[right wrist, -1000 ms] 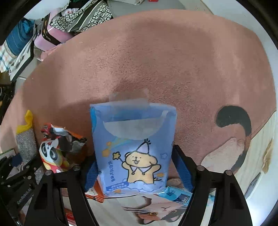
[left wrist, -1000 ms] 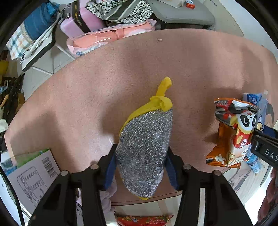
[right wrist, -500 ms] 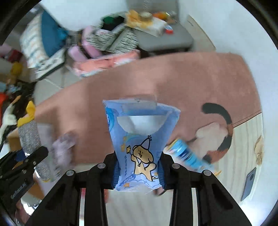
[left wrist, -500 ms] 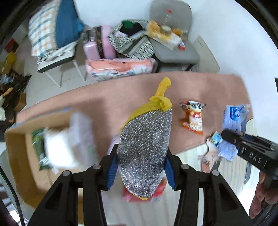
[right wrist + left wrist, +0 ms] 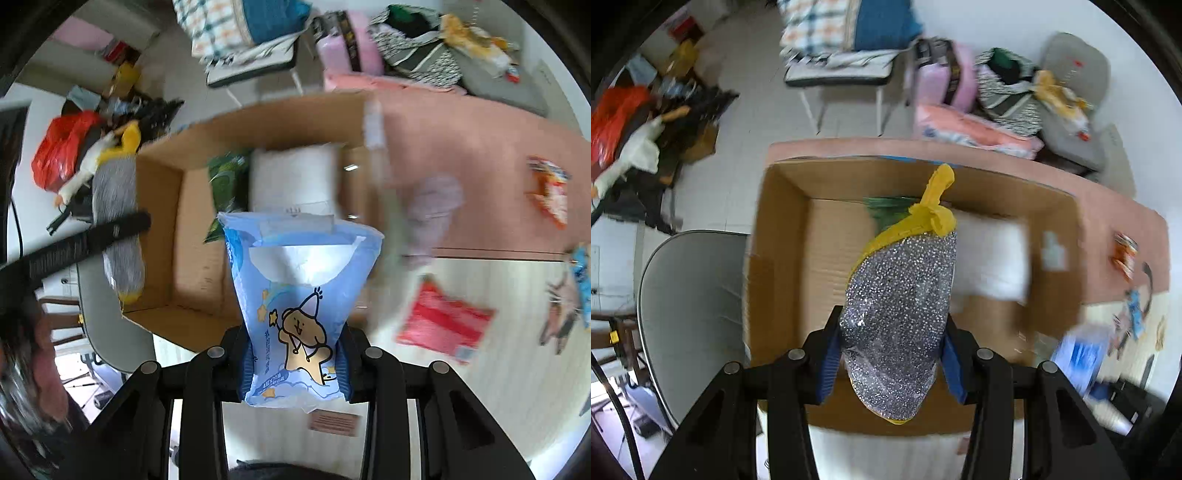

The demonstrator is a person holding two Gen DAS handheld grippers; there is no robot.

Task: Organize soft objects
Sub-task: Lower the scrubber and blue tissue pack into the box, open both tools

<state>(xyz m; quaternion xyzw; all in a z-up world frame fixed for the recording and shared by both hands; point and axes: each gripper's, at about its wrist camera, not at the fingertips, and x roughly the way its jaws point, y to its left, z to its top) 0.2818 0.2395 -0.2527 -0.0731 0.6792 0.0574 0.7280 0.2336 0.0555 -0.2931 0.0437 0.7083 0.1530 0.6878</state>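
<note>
My left gripper [image 5: 891, 360] is shut on a silver glittery scrub sponge with yellow backing and loop [image 5: 905, 306], held above an open cardboard box [image 5: 783, 229]. The box holds a white pack [image 5: 993, 254] and a green packet [image 5: 886, 212]. My right gripper [image 5: 295, 363] is shut on a blue tissue pack with a cartoon bear [image 5: 301, 295], held over the box's [image 5: 192, 236] near right edge. The sponge [image 5: 118, 218] and the left gripper also show at left in the right wrist view.
The box sits on a pink mat [image 5: 461, 147]. A red packet [image 5: 443, 317], a panda snack bag [image 5: 550, 188] and a small blue packet [image 5: 581, 273] lie to the right. A grey chair [image 5: 690, 306] stands left of the box. Cluttered chairs and bags stand behind.
Both grippers have lifted off the mat and swung left with their objects; the cardboard box has come underneath them. The snack bag now lies far to the right.
</note>
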